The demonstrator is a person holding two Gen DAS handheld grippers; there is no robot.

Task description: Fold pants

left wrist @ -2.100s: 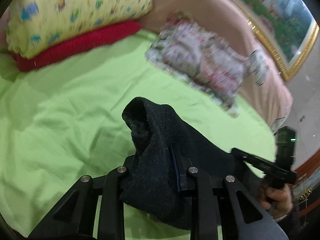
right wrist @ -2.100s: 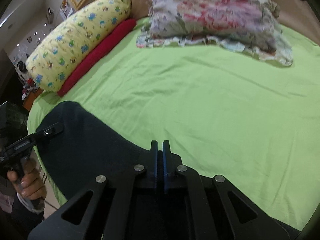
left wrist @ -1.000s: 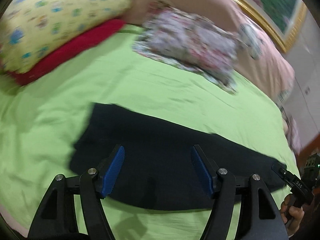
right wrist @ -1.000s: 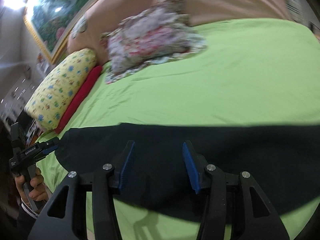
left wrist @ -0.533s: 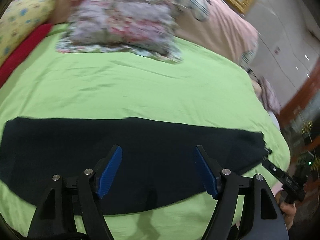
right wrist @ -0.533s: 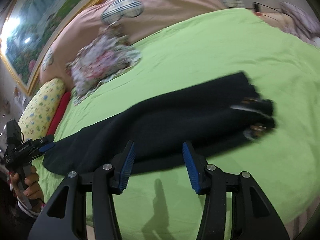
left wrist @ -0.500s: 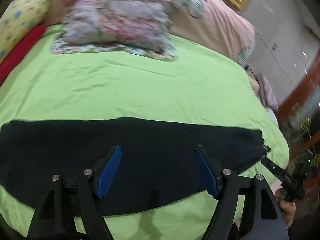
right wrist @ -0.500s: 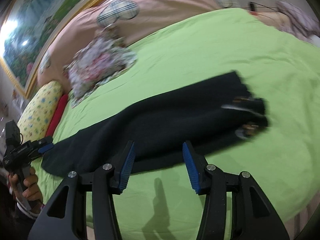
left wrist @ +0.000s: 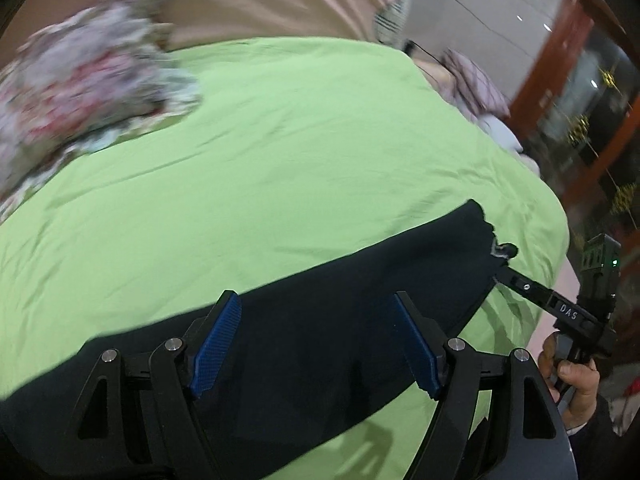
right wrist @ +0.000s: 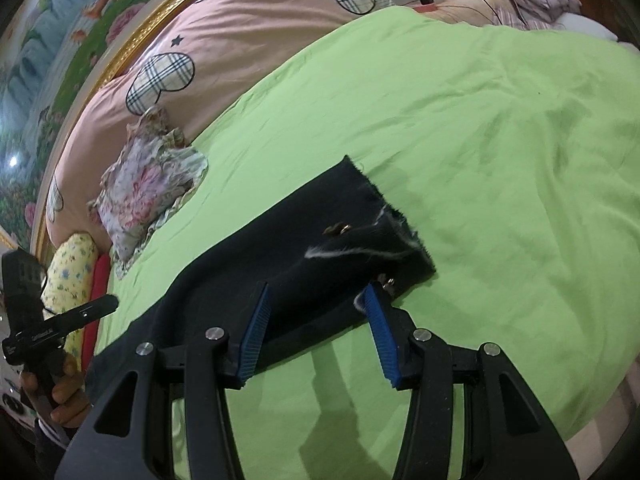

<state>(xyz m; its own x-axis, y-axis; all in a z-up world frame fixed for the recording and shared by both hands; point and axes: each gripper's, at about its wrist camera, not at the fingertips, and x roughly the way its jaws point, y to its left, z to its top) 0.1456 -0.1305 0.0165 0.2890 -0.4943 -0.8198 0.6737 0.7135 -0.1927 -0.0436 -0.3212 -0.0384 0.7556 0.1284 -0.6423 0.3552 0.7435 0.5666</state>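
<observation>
The black pants [left wrist: 320, 320] lie flat in one long strip across the green bed sheet [left wrist: 280, 140]. Their frayed end with metal buttons [right wrist: 360, 232] points to the right. My left gripper [left wrist: 316, 344] hovers open over the middle of the strip, with nothing between its blue pads [left wrist: 216, 344]. My right gripper [right wrist: 318, 328] stands open just above the near edge of the buttoned end, its right pad [right wrist: 380, 332] close to the corner. In the left wrist view the right gripper [left wrist: 504, 276] reaches to that end, held by a hand [left wrist: 572, 372].
A floral pillow [right wrist: 148, 184] lies at the head of the bed, with a yellow pillow [right wrist: 68, 276] and a red one [right wrist: 98, 280] beyond it. A pink padded headboard [right wrist: 260, 28] rises behind. The bed's edge [left wrist: 556, 240] drops off just past the pants' end.
Both grippers have let go of the pants, which now lie spread flat. The left gripper has swung right along the strip and opened a little wider. The right one closed in on the buttoned end.
</observation>
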